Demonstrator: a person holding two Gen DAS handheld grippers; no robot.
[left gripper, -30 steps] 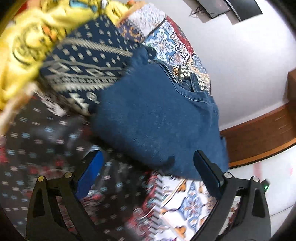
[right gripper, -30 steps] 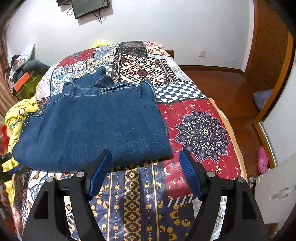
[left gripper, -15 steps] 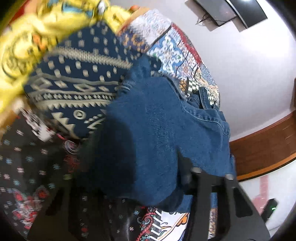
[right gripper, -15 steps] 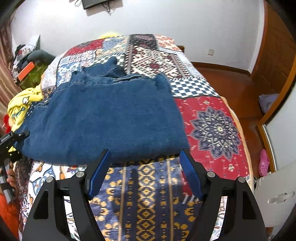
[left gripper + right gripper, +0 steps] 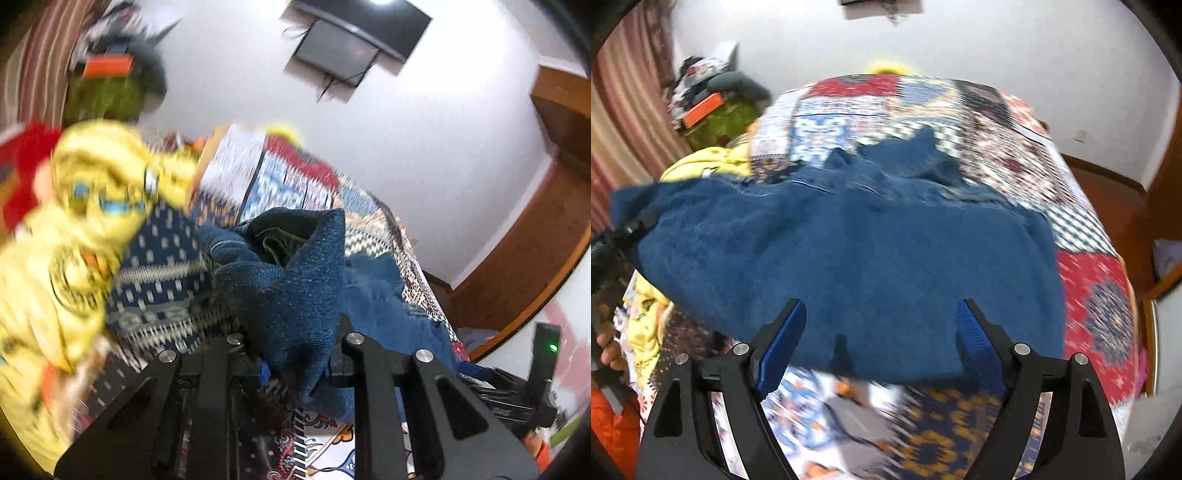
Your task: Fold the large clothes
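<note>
A folded blue denim garment (image 5: 857, 258) lies on the patchwork bed cover (image 5: 997, 122). My left gripper (image 5: 295, 365) is shut on the garment's left corner (image 5: 306, 295) and lifts it off the bed; it also shows at the left edge of the right wrist view (image 5: 617, 243). My right gripper (image 5: 879, 339) is open and empty, its blue pads just over the garment's near edge.
A yellow garment (image 5: 85, 221) lies bunched at the bed's left side, also seen in the right wrist view (image 5: 713, 162). A cluttered green pile (image 5: 716, 114) stands by the curtain. Wooden floor (image 5: 1108, 199) runs along the right. A TV (image 5: 354, 40) hangs on the wall.
My left gripper has closed on the denim's left corner and raised it. My right gripper has moved forward over the garment's near edge, still open.
</note>
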